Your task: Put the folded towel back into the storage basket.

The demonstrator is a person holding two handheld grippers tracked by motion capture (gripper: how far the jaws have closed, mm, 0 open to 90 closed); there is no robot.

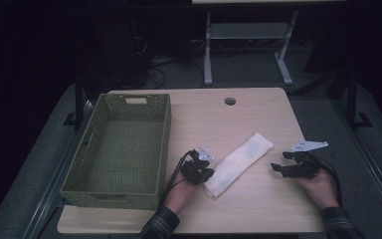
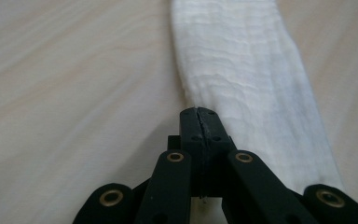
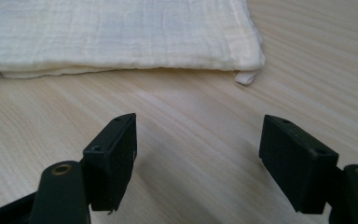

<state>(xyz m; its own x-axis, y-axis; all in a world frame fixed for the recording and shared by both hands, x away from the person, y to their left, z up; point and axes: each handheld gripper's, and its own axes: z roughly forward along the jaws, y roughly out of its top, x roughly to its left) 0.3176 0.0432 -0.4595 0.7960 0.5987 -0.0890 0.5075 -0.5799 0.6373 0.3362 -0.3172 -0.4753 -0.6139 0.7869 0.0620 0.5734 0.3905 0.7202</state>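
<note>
A long folded white cloth (image 1: 238,162) lies slantwise on the wooden table (image 1: 258,209), its near end by my left hand. My left gripper (image 1: 202,172) sits at that near end. In the left gripper view its jaws are pressed together at the left edge of the cloth (image 2: 247,70), and they seem to pinch the fabric at the left gripper (image 2: 198,114) tips. My right gripper (image 1: 278,162) rests to the right of the cloth, apart from it. In the right gripper view the right gripper (image 3: 205,158) stands open over bare wood, with the cloth (image 3: 121,32) lying a short way ahead.
A green woven basket (image 1: 114,194) stands on the left part of the table, close to my left hand. A round cable hole (image 1: 230,101) sits near the far edge. Beyond the table is a white desk frame (image 1: 208,55) on a dark floor.
</note>
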